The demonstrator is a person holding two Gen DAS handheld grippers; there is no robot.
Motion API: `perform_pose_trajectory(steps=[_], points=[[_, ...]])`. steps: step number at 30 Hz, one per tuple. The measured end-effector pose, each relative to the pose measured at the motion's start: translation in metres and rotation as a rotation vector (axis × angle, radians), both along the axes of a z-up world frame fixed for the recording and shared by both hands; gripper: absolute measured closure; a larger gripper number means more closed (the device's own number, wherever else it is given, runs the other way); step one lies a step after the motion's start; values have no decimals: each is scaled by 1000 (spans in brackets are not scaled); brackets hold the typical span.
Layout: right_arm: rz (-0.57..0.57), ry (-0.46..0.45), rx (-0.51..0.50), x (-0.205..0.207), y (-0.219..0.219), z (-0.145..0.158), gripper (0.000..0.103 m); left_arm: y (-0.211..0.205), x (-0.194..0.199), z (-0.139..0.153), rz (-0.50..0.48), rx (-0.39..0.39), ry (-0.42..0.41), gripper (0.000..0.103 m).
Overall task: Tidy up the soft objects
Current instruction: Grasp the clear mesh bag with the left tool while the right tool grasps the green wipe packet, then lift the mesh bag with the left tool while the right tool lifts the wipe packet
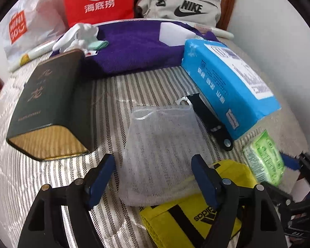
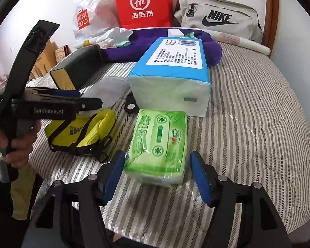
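A: At the near edge of the left wrist view, the left gripper (image 1: pixel 153 177) is seen with its blue pads spread wide. A white mesh pouch (image 1: pixel 161 150) lies on the striped bedcover (image 1: pixel 105 217) between them, but no pad is pressed on it.

B: In the right wrist view, the right gripper (image 2: pixel 157 175) is likewise parted. The green tissue pack (image 2: pixel 158 144) is framed by the pads, with a gap left on each side; nothing is clamped.

A: Under the mesh pouch's near corner, a yellow pouch (image 1: pixel 188 223) is partly covered. Just beyond, a black strap (image 1: pixel 208 122) is laid against the blue tissue pack (image 1: pixel 227 86).

B: That blue pack (image 2: pixel 169 76) is found just behind the green one, almost touching it.

A: What is shown only on one side?

B: The hand (image 2: pixel 14 142) holding the left gripper is visible in the right view alone.

A: The gilt lettering on the dark box (image 1: pixel 49 105) can be seen only from the left. Farther back, a purple towel (image 1: pixel 130 49), white cloth (image 1: pixel 80 35), red bag (image 1: pixel 99 0), white bag (image 1: pixel 31 24) and grey bag (image 1: pixel 179 4) are lined up.
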State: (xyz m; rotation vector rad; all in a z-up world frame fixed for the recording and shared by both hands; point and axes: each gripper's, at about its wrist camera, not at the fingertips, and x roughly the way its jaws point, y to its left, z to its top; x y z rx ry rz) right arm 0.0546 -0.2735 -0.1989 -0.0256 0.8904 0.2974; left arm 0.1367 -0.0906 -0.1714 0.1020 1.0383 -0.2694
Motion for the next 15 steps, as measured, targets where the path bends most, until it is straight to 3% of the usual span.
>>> perform_pose_trajectory(steps=[1, 4, 5, 6, 9, 15], points=[[-3, 0, 1, 2, 1, -1, 38, -2, -2, -1, -7, 31, -17, 34], [-12, -9, 14, 5, 3, -1, 38, -3, -4, 2, -33, 35, -38, 61], [-12, -12, 14, 6, 4, -2, 39, -3, -3, 3, -40, 25, -36, 78], [-14, -14, 7, 6, 5, -3, 44, 0, -1, 3, -35, 6, -30, 88], [-24, -22, -8, 6, 7, -4, 49, 8, 1, 4, -45, -39, -25, 98], [-40, -25, 3, 5, 4, -2, 51, 20, -8, 14, -57, -123, -29, 99]])
